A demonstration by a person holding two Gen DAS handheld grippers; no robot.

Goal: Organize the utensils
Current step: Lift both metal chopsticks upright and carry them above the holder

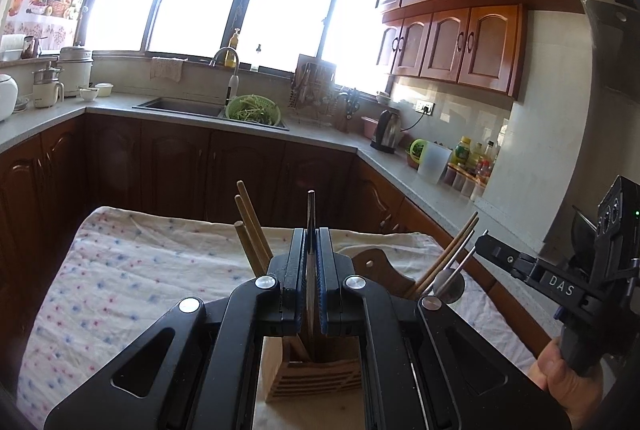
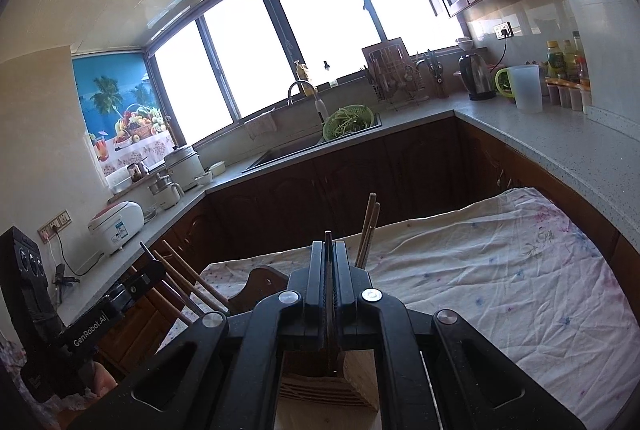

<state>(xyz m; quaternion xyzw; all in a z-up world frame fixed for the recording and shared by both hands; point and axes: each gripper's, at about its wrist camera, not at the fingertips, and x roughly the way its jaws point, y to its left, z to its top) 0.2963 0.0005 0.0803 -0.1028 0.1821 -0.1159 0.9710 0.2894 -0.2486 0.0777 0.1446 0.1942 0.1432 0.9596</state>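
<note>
Two grippers, left gripper [image 1: 311, 254] and right gripper [image 2: 329, 262], each have fingers pinched on an upright utensil, poised directly over the slotted wooden holder [image 1: 316, 374] on the cloth-covered bench [image 1: 120, 270], seemingly for dropping in.
</note>
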